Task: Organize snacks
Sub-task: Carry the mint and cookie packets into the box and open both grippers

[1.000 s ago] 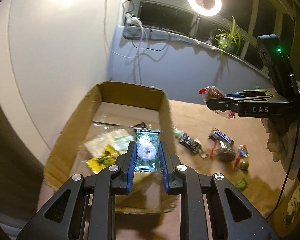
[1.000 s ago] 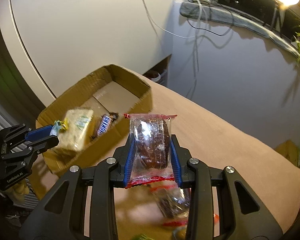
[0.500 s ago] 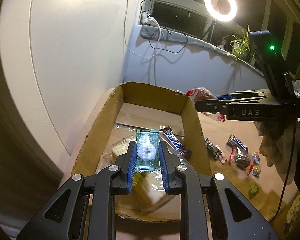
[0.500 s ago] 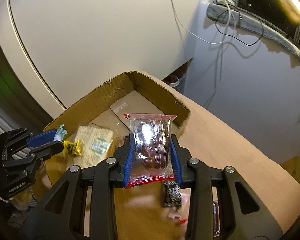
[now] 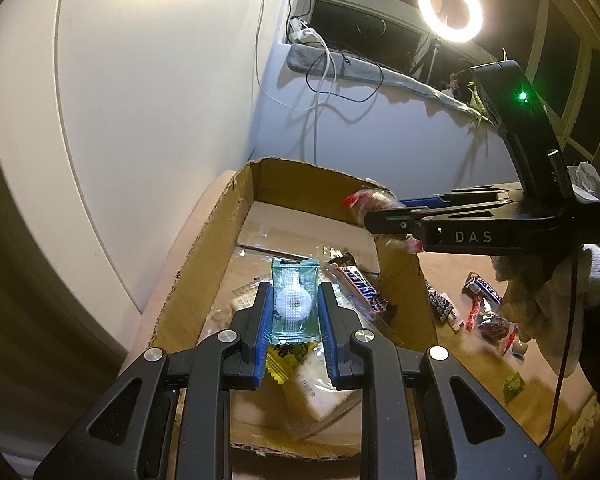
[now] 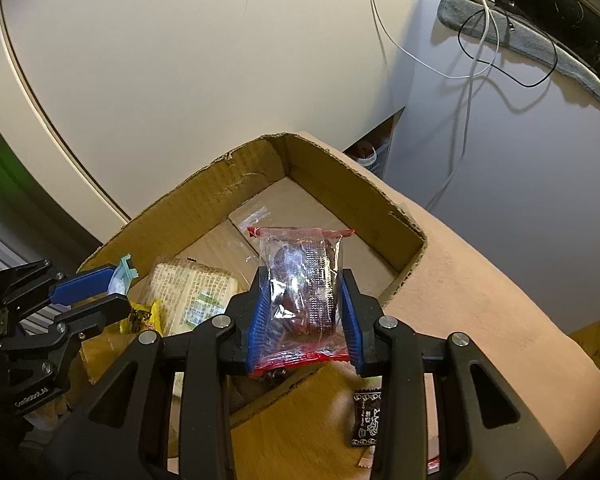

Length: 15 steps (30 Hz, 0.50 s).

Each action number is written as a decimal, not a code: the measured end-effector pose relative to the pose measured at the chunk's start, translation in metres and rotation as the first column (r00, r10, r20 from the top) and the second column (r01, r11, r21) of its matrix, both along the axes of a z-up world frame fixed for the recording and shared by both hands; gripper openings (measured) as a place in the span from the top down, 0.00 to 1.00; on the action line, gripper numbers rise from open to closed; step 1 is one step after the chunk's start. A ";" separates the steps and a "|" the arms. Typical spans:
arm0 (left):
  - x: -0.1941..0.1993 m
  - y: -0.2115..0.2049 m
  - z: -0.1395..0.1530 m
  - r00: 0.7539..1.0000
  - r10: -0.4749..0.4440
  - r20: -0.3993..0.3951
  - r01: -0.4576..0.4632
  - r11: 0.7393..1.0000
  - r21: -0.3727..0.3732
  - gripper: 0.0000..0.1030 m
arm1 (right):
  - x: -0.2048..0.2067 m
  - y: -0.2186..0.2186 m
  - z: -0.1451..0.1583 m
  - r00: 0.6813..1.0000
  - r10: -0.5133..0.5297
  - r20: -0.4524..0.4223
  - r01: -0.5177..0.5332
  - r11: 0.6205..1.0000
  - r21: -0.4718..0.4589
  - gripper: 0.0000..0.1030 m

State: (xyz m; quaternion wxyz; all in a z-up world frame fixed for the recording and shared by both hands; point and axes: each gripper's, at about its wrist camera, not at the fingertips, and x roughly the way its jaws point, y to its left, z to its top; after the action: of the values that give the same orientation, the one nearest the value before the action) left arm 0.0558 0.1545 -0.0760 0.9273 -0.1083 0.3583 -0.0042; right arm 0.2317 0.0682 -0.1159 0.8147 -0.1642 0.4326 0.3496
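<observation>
My left gripper (image 5: 294, 308) is shut on a green clear packet (image 5: 294, 298) with a white round candy, held over the open cardboard box (image 5: 216, 248). My right gripper (image 6: 303, 304) is shut on a clear red-edged packet (image 6: 302, 280) of dark snack, held over the box (image 6: 352, 184) near its right wall. In the box lie a pale cracker pack (image 6: 192, 292), a small yellow packet (image 6: 142, 316) and a Snickers bar (image 5: 360, 286). The right gripper shows in the left wrist view (image 5: 370, 210), and the left gripper in the right wrist view (image 6: 118, 290).
Several loose snacks lie on the brown table right of the box: a black packet (image 5: 442, 304), a chocolate bar (image 5: 482, 288), a red-edged packet (image 5: 494, 326) and a small green packet (image 5: 514, 386). A black packet (image 6: 366, 416) lies near the box wall. A wall stands behind the box.
Both grippers have moved left with their packets, from beside the box to over its inside. The right gripper has crossed the box's right wall.
</observation>
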 end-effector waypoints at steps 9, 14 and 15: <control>0.001 -0.001 0.001 1.000 0.012 0.003 -0.012 1.000 0.000 0.57 | -0.002 0.001 0.002 1.000 0.006 0.011 -0.006 1.000 -0.003 0.47; -0.001 -0.004 0.004 1.000 0.014 0.009 -0.014 1.000 0.003 0.53 | -0.003 -0.005 0.006 1.000 -0.007 0.016 0.007 1.000 0.001 0.44; -0.001 -0.005 0.004 1.000 0.014 0.010 -0.014 1.000 0.004 0.53 | -0.003 -0.006 0.007 1.000 -0.009 0.017 0.009 1.000 0.003 0.42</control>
State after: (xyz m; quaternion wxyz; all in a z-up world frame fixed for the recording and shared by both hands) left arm 0.0545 0.1498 -0.0718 0.9293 -0.1088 0.3530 0.0024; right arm 0.2284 0.0619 -0.1090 0.8200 -0.1642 0.4261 0.3452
